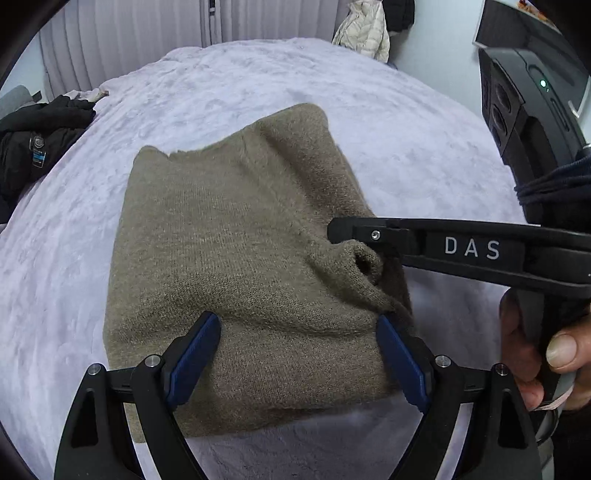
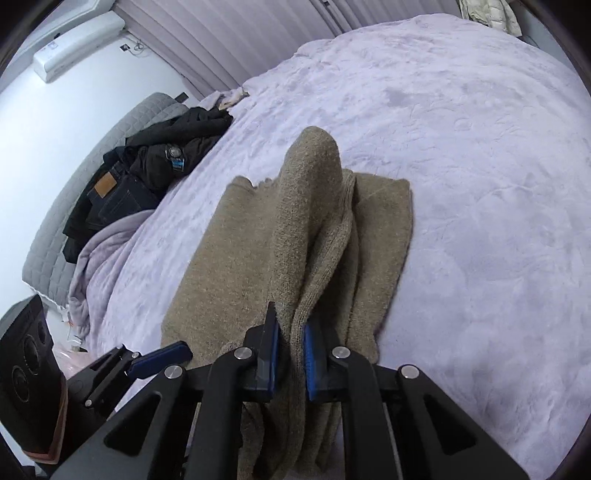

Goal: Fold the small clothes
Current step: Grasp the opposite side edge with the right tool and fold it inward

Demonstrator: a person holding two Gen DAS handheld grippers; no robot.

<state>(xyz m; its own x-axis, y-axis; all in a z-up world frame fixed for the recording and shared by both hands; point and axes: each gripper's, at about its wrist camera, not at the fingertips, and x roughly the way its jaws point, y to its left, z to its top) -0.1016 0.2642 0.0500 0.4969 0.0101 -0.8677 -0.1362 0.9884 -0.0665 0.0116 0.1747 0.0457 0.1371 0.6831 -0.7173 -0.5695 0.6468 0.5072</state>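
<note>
1. Lilac plush bedding covers the bed, which serves as the folding surface; pleated curtains hang behind it, and a heap of dark clothes lies at the bed's far left edge, well apart from the work.

2. Spread in the middle of the bed is a brown knit sweater, already doubled into a rough rectangle, with its near hem toward the camera and a raised ridge running along its right side.

3. The right gripper has its fingers drawn narrow onto a bunched fold of the sweater, lifting that strip off the layer beneath so it stands up in a peak. From the left wrist view the same gripper comes in from the right, pinching a puckered lump of knit near the right edge. Holding it raised probably lets the flap be carried across without dragging the lower layer.

4. The left gripper hovers over the near hem with its fingers spread wide, gripping nothing. One finger sits over the cloth, the other at the sweater's right edge. It looks placed to pin or take the hem while the other side moves.

5. My judgement: the fold is midway, with the right-hand flap not yet laid flat.
</note>
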